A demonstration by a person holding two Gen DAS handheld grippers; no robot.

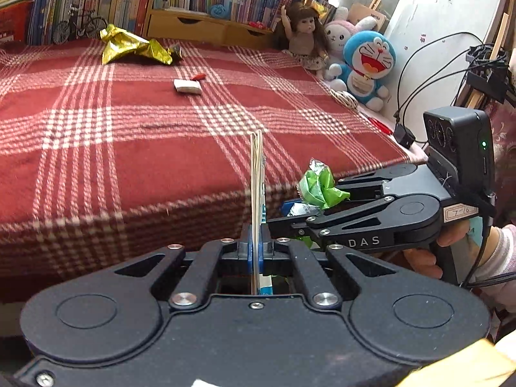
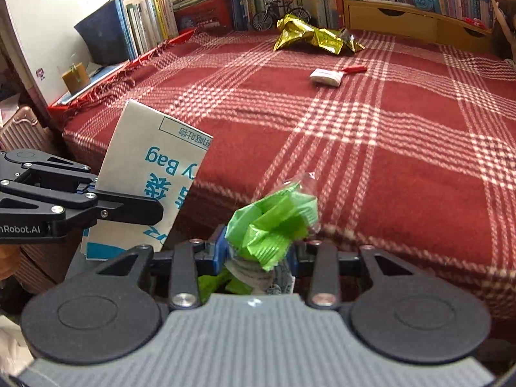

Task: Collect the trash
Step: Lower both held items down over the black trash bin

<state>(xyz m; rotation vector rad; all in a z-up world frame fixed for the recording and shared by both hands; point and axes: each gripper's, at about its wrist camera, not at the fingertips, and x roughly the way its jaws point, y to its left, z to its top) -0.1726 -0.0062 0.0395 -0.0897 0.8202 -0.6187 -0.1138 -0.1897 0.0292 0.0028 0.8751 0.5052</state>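
Note:
My left gripper (image 1: 257,248) is shut on a flat white paper bag (image 1: 257,174) with blue print, seen edge-on in the left wrist view and broadside as the paper bag (image 2: 151,174) in the right wrist view. My right gripper (image 2: 256,253) is shut on a crumpled green wrapper (image 2: 274,222), held off the front edge of the bed. That green wrapper (image 1: 317,185) hangs just right of the bag. On the red plaid blanket (image 1: 145,122) lie a gold foil wrapper (image 1: 132,46), a small white packet (image 1: 187,86) and a red scrap (image 1: 198,76).
Books line the back of the bed, with a toy bicycle (image 1: 79,25) and a wooden drawer box (image 1: 206,27). A doll (image 1: 304,34) and plush toys (image 1: 367,67) sit at the right edge. Cables (image 1: 416,74) hang by the wall. A pink suitcase (image 2: 22,129) stands left of the bed.

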